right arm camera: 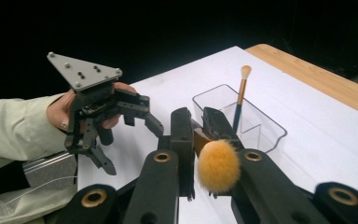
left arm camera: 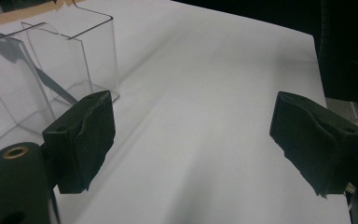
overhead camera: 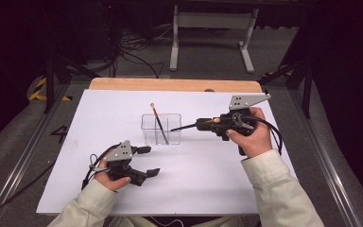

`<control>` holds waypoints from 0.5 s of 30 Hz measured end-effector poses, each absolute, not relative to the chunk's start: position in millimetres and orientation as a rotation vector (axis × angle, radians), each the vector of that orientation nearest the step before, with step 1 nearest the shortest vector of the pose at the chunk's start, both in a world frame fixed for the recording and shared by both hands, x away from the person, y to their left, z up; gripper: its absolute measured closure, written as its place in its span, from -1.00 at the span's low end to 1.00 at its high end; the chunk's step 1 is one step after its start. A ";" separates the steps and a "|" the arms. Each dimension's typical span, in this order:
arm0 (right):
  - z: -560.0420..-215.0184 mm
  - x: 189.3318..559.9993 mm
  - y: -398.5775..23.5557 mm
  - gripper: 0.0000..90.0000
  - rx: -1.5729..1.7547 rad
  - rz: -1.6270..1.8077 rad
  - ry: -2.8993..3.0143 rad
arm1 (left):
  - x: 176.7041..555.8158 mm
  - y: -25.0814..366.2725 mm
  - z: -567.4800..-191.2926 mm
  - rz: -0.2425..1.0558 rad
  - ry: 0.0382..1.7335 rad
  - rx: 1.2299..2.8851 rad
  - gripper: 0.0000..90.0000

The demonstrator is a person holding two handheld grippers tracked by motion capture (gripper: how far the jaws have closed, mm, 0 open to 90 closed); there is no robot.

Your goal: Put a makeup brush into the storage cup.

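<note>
A clear plastic two-compartment container (overhead camera: 160, 128) stands mid-table. A thin brush (overhead camera: 157, 119) with a tan tip leans upright inside it. My right gripper (overhead camera: 202, 125), just right of the container, is shut on a second brush (overhead camera: 184, 126). That brush's dark handle points left over the container's rim. In the right gripper view, its fluffy orange head (right arm camera: 218, 165) sticks back out of the closed jaws. My left gripper (overhead camera: 151, 161) stands open, low over the table in front of the container. Nothing lies between its black pads (left arm camera: 86, 140).
White sheet (overhead camera: 203, 184) covers the table, with a wooden edge (overhead camera: 170, 85) at the back. The container (left arm camera: 51, 70) lies to the upper left in the left gripper view. Beyond the table are cables and a white stand's legs (overhead camera: 208, 42) on the floor.
</note>
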State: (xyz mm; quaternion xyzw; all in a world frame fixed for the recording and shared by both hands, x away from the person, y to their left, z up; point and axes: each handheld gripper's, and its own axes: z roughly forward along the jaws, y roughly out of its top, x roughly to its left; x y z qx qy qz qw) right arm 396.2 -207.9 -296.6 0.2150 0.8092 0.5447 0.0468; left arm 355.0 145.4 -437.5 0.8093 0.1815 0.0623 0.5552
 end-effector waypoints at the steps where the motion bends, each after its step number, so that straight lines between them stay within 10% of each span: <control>1: -296.6 396.2 -207.9 0.85 0.656 1.662 2.469 | 355.3 145.9 -437.5 0.149 0.427 1.912 -0.68; 15: -282.5 407.6 -200.6 0.85 0.728 1.591 2.484 | 353.8 148.8 -437.4 0.160 0.418 1.918 -0.77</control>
